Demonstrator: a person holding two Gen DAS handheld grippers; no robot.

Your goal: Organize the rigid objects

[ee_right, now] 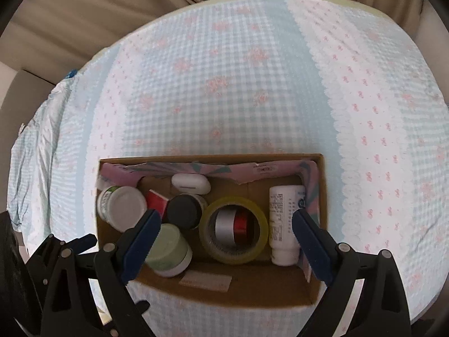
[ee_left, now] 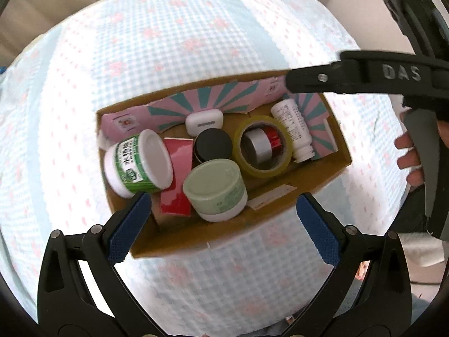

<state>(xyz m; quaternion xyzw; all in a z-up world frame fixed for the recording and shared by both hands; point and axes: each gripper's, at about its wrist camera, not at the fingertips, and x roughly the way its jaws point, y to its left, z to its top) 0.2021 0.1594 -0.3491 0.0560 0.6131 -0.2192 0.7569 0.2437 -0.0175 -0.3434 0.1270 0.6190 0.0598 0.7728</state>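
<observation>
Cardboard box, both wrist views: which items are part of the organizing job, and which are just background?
Job:
cardboard box
green-label jar
pale green jar
black-lid jar
yellow tape roll
grey-and-red roll inside it
white bottle
white earbud case
red box

Background:
checked bedspread
curtains

A home bedroom: ahead of the jaws, bed with gingham floral bedspread [ee_right: 224,84], beige curtains [ee_right: 84,8] hanging beyond it.
</observation>
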